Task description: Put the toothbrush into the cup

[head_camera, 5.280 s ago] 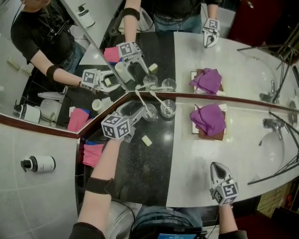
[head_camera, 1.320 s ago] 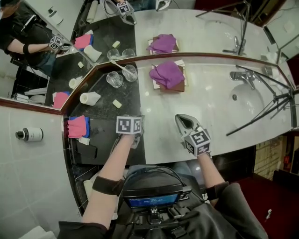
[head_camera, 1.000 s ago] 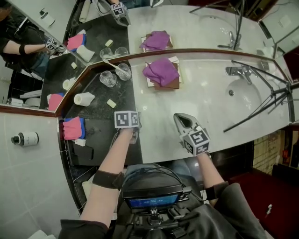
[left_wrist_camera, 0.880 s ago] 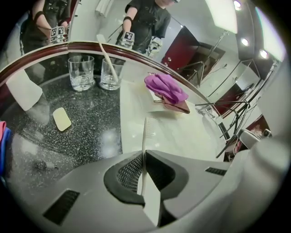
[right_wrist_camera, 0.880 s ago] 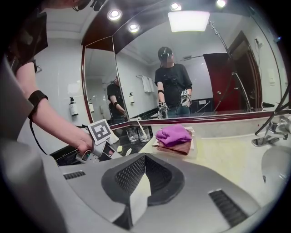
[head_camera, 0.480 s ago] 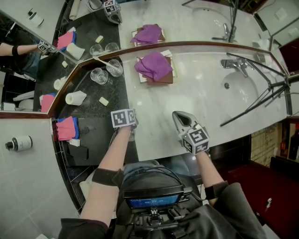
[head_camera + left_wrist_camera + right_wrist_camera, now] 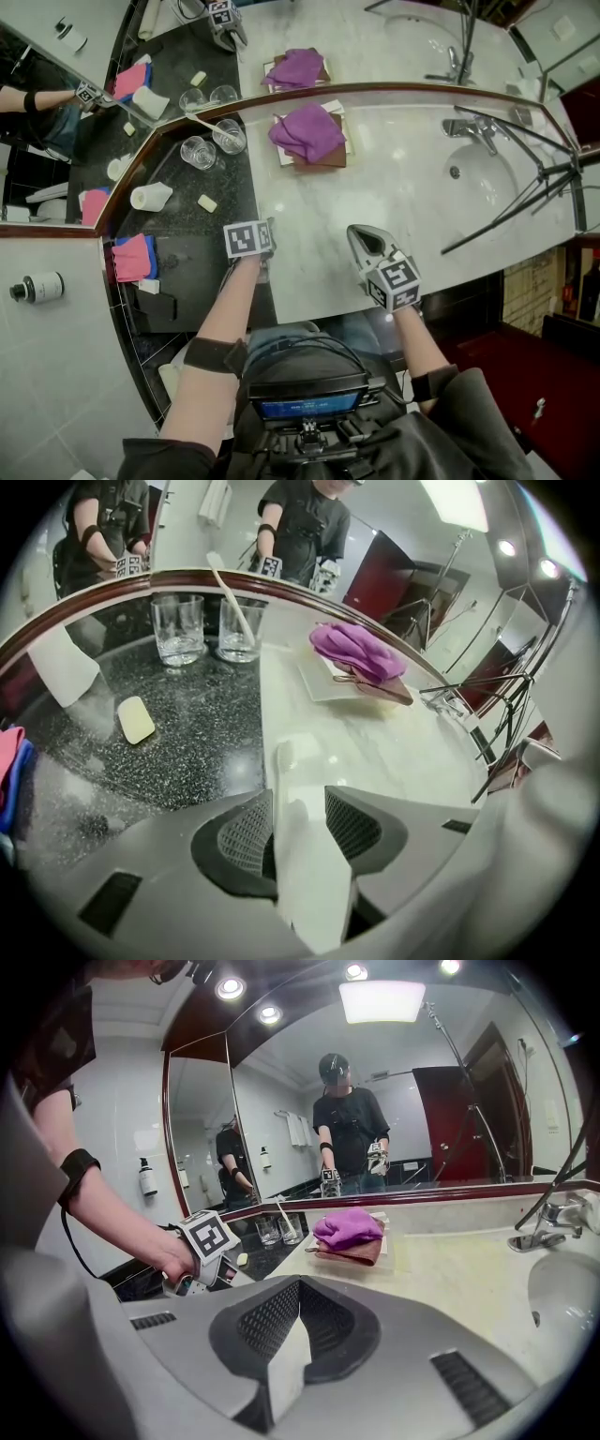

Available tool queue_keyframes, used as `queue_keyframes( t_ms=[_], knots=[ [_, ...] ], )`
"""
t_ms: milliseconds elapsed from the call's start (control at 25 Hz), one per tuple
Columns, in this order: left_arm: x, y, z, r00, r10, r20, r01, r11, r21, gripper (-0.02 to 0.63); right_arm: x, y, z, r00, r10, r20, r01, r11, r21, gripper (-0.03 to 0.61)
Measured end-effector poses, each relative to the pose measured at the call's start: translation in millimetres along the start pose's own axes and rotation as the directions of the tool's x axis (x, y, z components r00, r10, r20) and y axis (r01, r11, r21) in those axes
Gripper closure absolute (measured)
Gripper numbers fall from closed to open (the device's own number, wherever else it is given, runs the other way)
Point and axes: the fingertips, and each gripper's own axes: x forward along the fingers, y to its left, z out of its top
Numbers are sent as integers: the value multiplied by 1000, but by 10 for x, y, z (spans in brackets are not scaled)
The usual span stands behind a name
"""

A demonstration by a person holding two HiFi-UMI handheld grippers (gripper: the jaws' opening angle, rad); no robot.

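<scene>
- You are at a bathroom vanity: a marble counter with a sunken sink and a chrome tap.
- A wide mirror runs along the wall behind it.
- A pump bottle hangs on the tiled wall.
- A toothbrush stands in a glass.

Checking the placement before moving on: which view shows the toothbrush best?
The left gripper view: the toothbrush leans in the right-hand glass, close and unobstructed. The head view shows it small, from above; the right gripper view shows it tiny and far off.

Purple cloth, black speckled counter
</scene>
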Motion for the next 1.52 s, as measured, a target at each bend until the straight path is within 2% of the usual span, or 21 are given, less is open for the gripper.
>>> queue_keyframes(
  t_ms=[400, 680, 800, 960, 1040, 1160, 1320, 1440, 1520],
  knots=[
    [-139, 6, 101, 999, 19, 48, -21, 999, 42, 430, 24, 32, 22, 1000, 14, 5, -14, 1000, 8, 560],
    [-572, -171, 370, 984, -75, 163, 64, 995, 72, 431, 93, 54, 87, 999, 36, 8, -36, 999, -14, 560],
    [-857, -265, 486, 962, -138, 234, 117, 988, 103, 434, 127, 84, 209, 998, 53, 20, -53, 999, -13, 560],
    [-1274, -310, 616, 923, -185, 338, 140, 978, 154, 580, 185, 120, 367, 997, 71, 33, -70, 997, -27, 560],
    [-1470, -298, 661, 903, -194, 385, 135, 975, 175, 614, 227, 118, 400, 996, 76, 37, -74, 996, -42, 560],
    [-1680, -290, 662, 873, -223, 434, 146, 968, 203, 614, 281, 162, 471, 995, 93, 38, -90, 994, -57, 560],
    [-1944, -213, 645, 836, -222, 502, 116, 965, 234, 614, 329, 263, 575, 992, 116, 41, -113, 991, -69, 560],
    [-2125, -142, 571, 799, -220, 559, 116, 969, 216, 614, 334, 308, 600, 991, 124, 43, -120, 990, -71, 560],
    [-2220, -81, 506, 785, -204, 585, 105, 974, 200, 614, 330, 315, 613, 991, 125, 43, -121, 990, -73, 560]
  ],
)
